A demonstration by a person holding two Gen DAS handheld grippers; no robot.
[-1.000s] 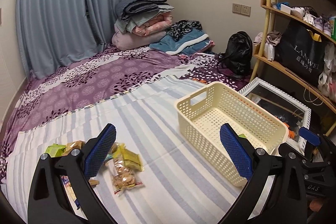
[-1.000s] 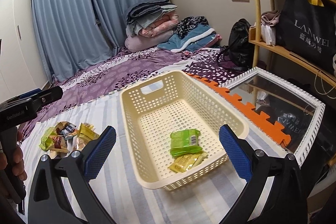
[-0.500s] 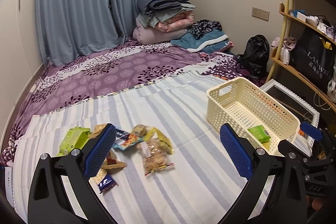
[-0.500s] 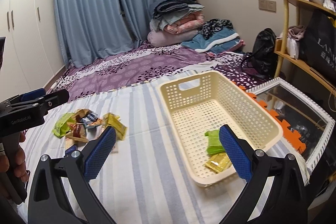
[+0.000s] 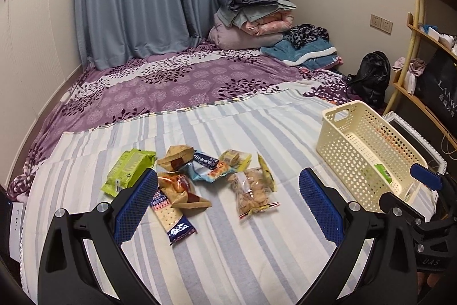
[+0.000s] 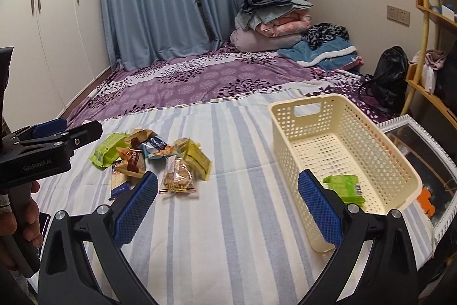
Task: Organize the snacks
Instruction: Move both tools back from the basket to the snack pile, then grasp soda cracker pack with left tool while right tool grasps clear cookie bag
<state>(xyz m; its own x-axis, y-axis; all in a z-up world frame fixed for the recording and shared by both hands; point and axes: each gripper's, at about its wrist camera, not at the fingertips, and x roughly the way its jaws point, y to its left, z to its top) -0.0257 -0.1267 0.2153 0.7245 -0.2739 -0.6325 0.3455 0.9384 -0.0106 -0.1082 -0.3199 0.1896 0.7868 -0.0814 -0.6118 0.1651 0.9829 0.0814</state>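
Observation:
A pile of several snack packets (image 5: 197,176) lies on the striped sheet, with a green packet (image 5: 128,170) at its left and a clear biscuit bag (image 5: 252,195) at its right. My left gripper (image 5: 227,207) hovers open just in front of the pile, nothing between its fingers. The cream perforated basket (image 6: 288,139) stands to the right and holds a green packet (image 6: 344,187). My right gripper (image 6: 227,207) is open between the pile (image 6: 154,153) and the basket, empty. The basket (image 5: 340,139) also shows at the right of the left wrist view.
A purple patterned bedspread (image 5: 200,82) lies beyond the striped sheet (image 5: 228,247), with folded bedding (image 5: 254,16) stacked at the curtain. A white-framed mirror (image 6: 428,156) lies right of the basket. A black bag (image 6: 391,76) and wooden shelves (image 5: 422,93) stand at the right. White wardrobe doors (image 6: 42,33) at left.
Both grippers have swung left, away from the basket and toward the snack pile. The pile now sits centred in the left wrist view. Both stay open and empty.

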